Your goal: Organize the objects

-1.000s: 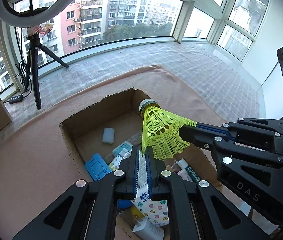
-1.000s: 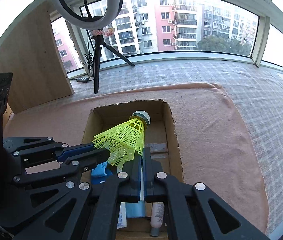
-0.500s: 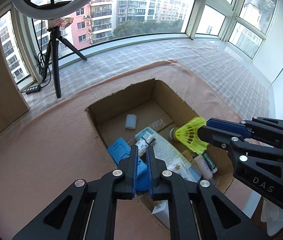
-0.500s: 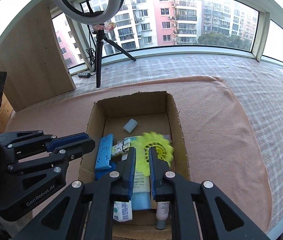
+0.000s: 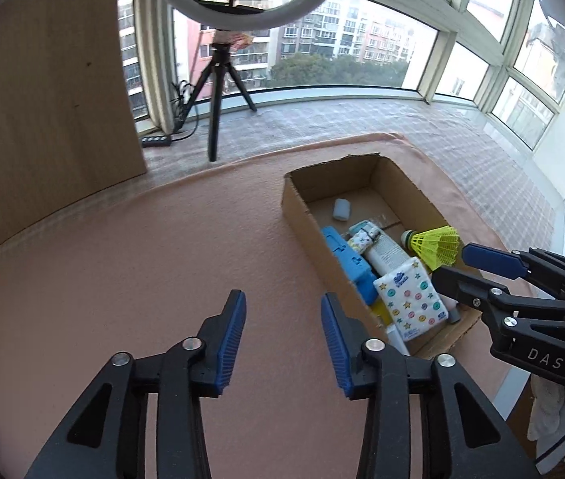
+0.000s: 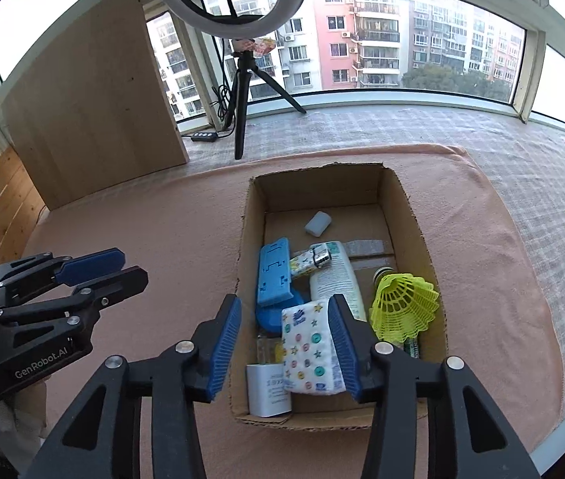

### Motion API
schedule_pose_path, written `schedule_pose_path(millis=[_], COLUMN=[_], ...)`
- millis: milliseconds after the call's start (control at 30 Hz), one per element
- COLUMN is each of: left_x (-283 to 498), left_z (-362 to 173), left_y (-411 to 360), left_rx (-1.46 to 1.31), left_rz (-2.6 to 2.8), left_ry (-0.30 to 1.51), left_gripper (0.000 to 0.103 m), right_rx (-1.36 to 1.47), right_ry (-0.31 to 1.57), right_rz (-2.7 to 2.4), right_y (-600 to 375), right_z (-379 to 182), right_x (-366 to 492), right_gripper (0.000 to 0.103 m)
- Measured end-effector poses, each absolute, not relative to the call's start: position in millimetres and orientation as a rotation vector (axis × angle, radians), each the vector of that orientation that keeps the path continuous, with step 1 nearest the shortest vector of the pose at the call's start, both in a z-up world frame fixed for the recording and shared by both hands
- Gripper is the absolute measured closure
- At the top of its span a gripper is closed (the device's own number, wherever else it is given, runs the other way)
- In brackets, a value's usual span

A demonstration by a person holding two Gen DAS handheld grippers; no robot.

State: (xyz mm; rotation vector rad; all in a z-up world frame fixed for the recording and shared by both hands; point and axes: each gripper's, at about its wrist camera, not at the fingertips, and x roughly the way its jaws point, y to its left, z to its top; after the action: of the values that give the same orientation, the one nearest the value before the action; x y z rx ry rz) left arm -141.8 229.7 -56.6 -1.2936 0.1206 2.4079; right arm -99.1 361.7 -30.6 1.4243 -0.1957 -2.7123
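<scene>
A yellow shuttlecock (image 6: 404, 306) lies on its side at the right of the open cardboard box (image 6: 247, 215), also seen in the left wrist view as the shuttlecock (image 5: 436, 244) in the box (image 5: 302, 215). My right gripper (image 6: 284, 329) hangs above the box's near end, its jaws opening, nothing pressed between them. My left gripper (image 5: 282, 329) is over the bare pink cloth left of the box, jaws opening and empty. In the box lie a tissue pack (image 6: 311, 346), a blue plastic piece (image 6: 273, 272), a white tube (image 6: 336, 277) and a small white block (image 6: 317, 223).
A pink cloth (image 5: 122, 279) covers the table. Behind it stand a ring-light tripod (image 6: 242, 92), a power strip (image 6: 204, 136) and a wooden panel (image 6: 94, 107). Curved windows close the far side. The table edge drops off at the right.
The shuttlecock was held by both grippers above the box; it dropped and now lies in the box. Both grippers opened. The left one swung away to the left over the cloth.
</scene>
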Motion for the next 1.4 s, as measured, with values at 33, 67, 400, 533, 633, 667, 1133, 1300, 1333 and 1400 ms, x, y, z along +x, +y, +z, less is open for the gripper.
schedule_pose_path(millis=[33,67,400,533,633,667,1133,1300,1333,1400], left_x=[-137.8,-134.0,-89.4,-71.7,-59.2,-56.0,-17.3,-9.9,-9.0,-8.0], left_z=[-55.1,-53.2,-36.2,-32.3,-31.0,-31.0,-41.6,-43.9,-43.9,-43.9], left_y=[217.6,205.9,113.0,82.6,61.7,55.4,-14.4,-24.7,-26.3,-28.3], left_rx=[-1.300,-1.301,-1.293,-1.297,-1.307,-1.309,-1.385,-1.396,-1.397,-1.399], left_rz=[2.423,2.438,2.595,2.646,2.677,2.685,2.777,2.793,2.794,2.798], left_ry=[0.105,0.085,0.051,0.009,-0.002,-0.008,-0.013,-0.014,-0.020,-0.024], left_gripper=[0.045,0.039,0.020,0.016,0.016,0.016,0.012,0.012,0.012,0.012], right_rx=[1.419,1.415,1.393,1.369,1.358,1.352,1.301,1.296,1.297,1.292], right_ry=[-0.188,-0.186,-0.121,-0.084,-0.065,-0.055,0.038,0.012,0.014,0.024], right_rz=[-2.717,-2.719,-2.712,-2.702,-2.682,-2.679,-2.676,-2.674,-2.679,-2.683], right_y=[355.0,349.6,274.0,241.0,218.7,210.4,130.1,117.9,115.9,112.9], right_z=[-29.3,-28.4,-27.7,-25.4,-24.6,-24.4,-24.6,-28.5,-28.6,-27.8], right_x=[-95.3,-91.8,-66.4,-57.9,-52.3,-50.3,-32.8,-28.1,-27.4,-25.9], right_gripper=[0.055,0.052,0.044,0.042,0.041,0.041,0.036,0.036,0.036,0.036])
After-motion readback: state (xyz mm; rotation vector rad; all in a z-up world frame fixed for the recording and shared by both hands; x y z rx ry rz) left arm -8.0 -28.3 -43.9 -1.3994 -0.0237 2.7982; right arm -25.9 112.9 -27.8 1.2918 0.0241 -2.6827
